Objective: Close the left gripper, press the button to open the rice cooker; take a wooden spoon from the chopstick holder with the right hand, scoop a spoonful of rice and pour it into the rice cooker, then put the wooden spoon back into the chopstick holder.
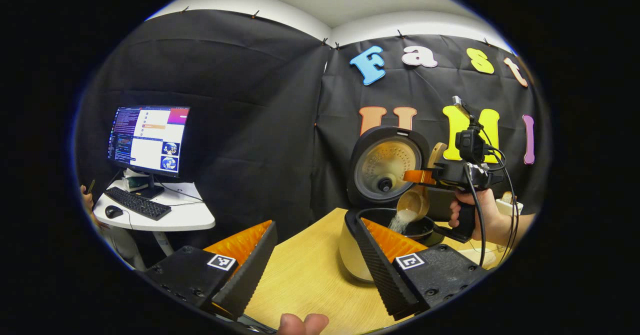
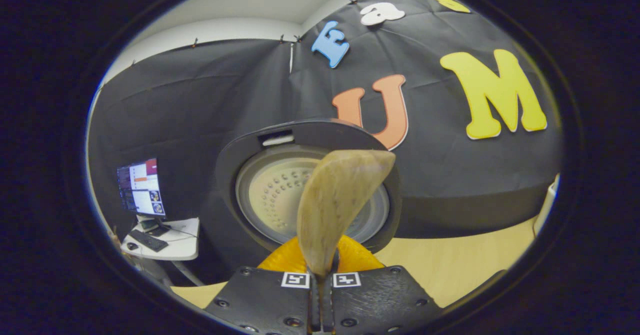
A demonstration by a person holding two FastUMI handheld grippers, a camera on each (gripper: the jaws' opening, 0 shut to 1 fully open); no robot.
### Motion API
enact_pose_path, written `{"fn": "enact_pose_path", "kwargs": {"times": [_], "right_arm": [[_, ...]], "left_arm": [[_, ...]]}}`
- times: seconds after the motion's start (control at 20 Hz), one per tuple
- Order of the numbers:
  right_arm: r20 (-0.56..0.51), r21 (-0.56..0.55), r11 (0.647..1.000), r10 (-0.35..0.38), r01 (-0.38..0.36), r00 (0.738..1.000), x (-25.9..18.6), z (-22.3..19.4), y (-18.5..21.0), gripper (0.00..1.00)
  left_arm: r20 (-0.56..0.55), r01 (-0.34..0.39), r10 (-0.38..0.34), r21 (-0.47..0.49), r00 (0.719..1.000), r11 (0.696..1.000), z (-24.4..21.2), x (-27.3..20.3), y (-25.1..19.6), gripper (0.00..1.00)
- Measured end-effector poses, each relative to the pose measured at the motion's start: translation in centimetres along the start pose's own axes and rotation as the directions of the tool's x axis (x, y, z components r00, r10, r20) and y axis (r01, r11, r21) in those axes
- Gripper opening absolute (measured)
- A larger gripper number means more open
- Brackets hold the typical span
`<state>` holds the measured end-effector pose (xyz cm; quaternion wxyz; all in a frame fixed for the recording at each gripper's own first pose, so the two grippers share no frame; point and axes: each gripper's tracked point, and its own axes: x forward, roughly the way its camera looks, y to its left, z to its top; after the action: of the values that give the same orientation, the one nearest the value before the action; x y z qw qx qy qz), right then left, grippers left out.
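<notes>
Left gripper view: left claw (image 1: 320, 270) was spread wide, nothing between its fingers, hovering over the near edge of the light wooden surface (image 1: 310, 280). The white rice cooker with its black round lid (image 1: 385, 167) stood near the far right part of the surface, lid up, inner pot exposed. Farther off, the right claw (image 1: 422, 176), held by a hand (image 1: 482, 217), gripped the pale wooden spoon (image 1: 414, 202) by its handle, bowl tipped down above the pot rim. White rice (image 1: 404, 220) was streaming from the spoon into the pot. A monitor (image 1: 148, 140), keyboard (image 1: 137, 203) and mouse sat on a small white side desk at left.

Right gripper view: right claw (image 2: 320, 295) was clenched on the wooden spoon (image 2: 335, 205), both fingers pressed on the stem with almost no gap. The spoon's handle end rose in front of the raised lid (image 2: 310, 195). Bowl and pot fell below the picture here.

Risks, as judgement: the pour looked close to the pot's near rim, so a small drift toward the surface edge would likely spill rice outside. The grip sat on a narrow, smooth stem; twisting further could let the spoon rotate in the fingers. The raised lid was just behind the spoon, so lifting away carelessly could knock it.
</notes>
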<state>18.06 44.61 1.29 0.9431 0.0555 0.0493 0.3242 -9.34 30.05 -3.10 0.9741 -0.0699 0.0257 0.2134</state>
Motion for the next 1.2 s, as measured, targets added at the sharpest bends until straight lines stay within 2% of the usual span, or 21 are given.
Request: {"fn": "enact_pose_path", "kwargs": {"times": [0.25,0.35,0.5,0.6,0.9,1.0,1.2], "right_arm": [[0.012,-0.180,0.984,0.008,-0.005,1.000,0.0,0.0,0.3,0.04],[0.029,-0.275,0.962,0.001,0.006,1.000,-0.2,0.3,0.2,0.02],[0.036,-0.355,0.935,0.006,0.007,0.999,-0.3,0.9,0.7,0.02],[0.052,-0.442,0.897,-0.012,0.034,0.999,-0.2,0.9,0.3,0.02],[0.082,-0.555,0.831,0.004,0.043,0.997,-1.0,2.1,1.7,0.02],[0.092,-0.552,0.833,0.020,0.034,0.996,-1.5,2.7,2.5,0.02],[0.095,-0.503,0.864,0.024,0.027,0.995,-1.5,2.8,2.5,0.02]], "left_arm": [[0.009,-0.010,0.010,-0.007,1.000,1.000,0.0,-0.1,0.4,1.00],[0.009,-0.008,0.008,-0.007,1.000,1.000,-0.1,0.0,0.3,1.00],[0.008,-0.007,0.007,-0.017,1.000,1.000,-0.1,-0.1,0.3,1.00],[0.015,-0.012,0.012,-0.021,1.000,1.000,0.0,-0.2,0.3,1.00],[0.022,-0.017,0.017,-0.013,1.000,1.000,0.0,-0.4,0.4,1.00],[0.023,-0.016,0.016,-0.015,1.000,1.000,0.1,-1.0,1.0,1.00],[0.027,-0.021,0.021,-0.018,0.999,1.000,0.2,-1.0,1.1,1.00]]}}
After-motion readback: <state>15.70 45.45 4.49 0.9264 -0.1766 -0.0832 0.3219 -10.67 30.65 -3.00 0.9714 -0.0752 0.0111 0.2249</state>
